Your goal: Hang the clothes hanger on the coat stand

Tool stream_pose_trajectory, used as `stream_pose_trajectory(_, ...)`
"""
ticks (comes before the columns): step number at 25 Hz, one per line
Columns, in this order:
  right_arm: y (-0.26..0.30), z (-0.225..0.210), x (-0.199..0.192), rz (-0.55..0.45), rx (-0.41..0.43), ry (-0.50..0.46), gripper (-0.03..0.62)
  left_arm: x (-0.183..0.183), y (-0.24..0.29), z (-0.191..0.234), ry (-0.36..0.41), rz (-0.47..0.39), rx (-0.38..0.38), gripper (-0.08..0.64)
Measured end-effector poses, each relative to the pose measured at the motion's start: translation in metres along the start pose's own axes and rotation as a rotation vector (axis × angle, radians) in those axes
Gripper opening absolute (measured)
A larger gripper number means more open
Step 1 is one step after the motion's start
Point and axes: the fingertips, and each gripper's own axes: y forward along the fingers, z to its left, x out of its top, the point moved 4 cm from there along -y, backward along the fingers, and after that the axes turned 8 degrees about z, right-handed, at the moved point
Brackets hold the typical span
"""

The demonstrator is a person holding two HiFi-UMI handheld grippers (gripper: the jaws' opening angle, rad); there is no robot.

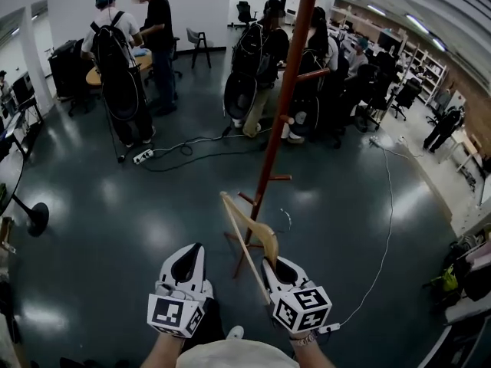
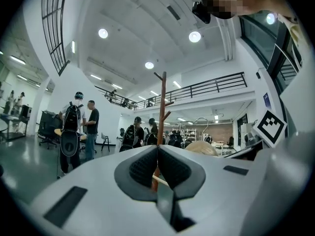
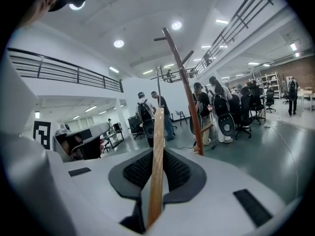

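Your right gripper [image 1: 276, 267] squeezes pale wooden clothes hanger [image 1: 247, 228] by its bar — low, near foot of tall red-brown wooden coat stand [image 1: 285, 106]. Your left gripper [image 1: 186, 259] pinched together, holding nothing. Lift hanger up to a peg — go slow, hold it tight.

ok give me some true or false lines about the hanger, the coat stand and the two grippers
1. The right hand-held gripper is shut on the wooden hanger. True.
2. The hanger hangs from a peg of the coat stand. False: it is off the stand, held up in front of it.
3. The left hand-held gripper has its jaws together with nothing between them. True.
4. The coat stand is white metal. False: it is a reddish-brown pole with pegs.
5. No one else is in the room. False: several people stand beyond the stand.
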Motion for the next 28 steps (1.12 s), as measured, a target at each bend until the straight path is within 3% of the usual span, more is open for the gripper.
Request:
stream_pose_trajectory(8, 0.065, -0.026, 0.07, 0.008, -0.028, -0.003, 0.069, 0.061, 0.082, 0.056, 0.038, -0.079, 0.007, 0.012)
stream_pose_trajectory(15, 0.107, -0.03, 0.152, -0.065, -0.029, -0.032, 0.069, 0.094, 0.162, 0.097, 0.038, -0.024, -0.042, 0.012)
stream_pose_trajectory(28, 0.058, -0.028, 0.303, -0.164, -0.036, -0.046, 0.069, 0.164, 0.212, 0.099, 0.036, -0.129, -0.193, 0.012)
